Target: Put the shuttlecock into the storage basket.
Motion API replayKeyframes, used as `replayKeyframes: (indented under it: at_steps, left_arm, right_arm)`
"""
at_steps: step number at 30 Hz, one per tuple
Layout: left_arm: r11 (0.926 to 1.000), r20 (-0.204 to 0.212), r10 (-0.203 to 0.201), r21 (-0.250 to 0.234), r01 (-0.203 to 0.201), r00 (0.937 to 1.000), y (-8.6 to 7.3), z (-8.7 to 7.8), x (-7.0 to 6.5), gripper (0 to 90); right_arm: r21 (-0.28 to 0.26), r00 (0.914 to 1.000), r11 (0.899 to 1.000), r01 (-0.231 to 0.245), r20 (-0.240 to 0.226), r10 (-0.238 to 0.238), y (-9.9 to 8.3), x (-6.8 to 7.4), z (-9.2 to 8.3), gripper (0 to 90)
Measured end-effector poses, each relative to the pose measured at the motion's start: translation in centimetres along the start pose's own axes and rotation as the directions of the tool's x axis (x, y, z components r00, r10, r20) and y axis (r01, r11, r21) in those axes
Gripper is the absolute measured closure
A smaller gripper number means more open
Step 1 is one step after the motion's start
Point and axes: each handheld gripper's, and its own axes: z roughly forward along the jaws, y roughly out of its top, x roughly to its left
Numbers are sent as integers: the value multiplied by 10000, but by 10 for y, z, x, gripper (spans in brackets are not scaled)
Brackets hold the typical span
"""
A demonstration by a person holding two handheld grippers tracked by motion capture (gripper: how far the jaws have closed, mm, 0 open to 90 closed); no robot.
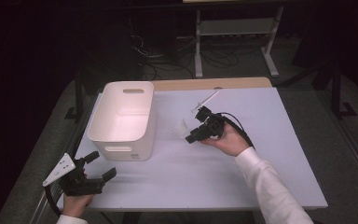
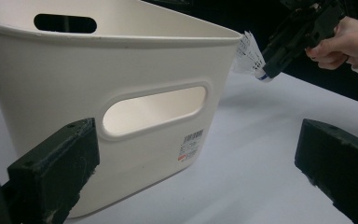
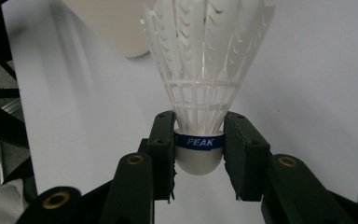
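Gripping the shuttlecock (image 3: 199, 93) by its cork, my right gripper (image 3: 199, 154) is clamped tight, skirt pointing toward the white bin (image 1: 123, 119) just beside it. My left gripper (image 1: 91, 170) waits apart-jawed, empty, near the bin's front.

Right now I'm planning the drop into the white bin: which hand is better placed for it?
Right. The right gripper already clamps the shuttlecock beside the white bin; the left gripper waits open, nothing between its jaws.
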Motion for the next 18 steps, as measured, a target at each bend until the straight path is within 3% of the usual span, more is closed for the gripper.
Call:
replayKeyframes:
  at_steps: [9,14,18]
  left_arm:
    - [10000,-39,-60,-32,60,10000,0,0,0,0]
    - [10000,-40,-36,-23,36,10000,0,0,0,0]
    - [10000,-49,-37,-15,37,10000,0,0,0,0]
  right_arm:
    - [-11,9999,9999,136,-34,-136,12,5,-9,639]
    - [-134,9990,9989,448,-16,-448,19,4,-15,639]
    - [-260,9992,9990,377,-86,-379,24,6,-20,639]
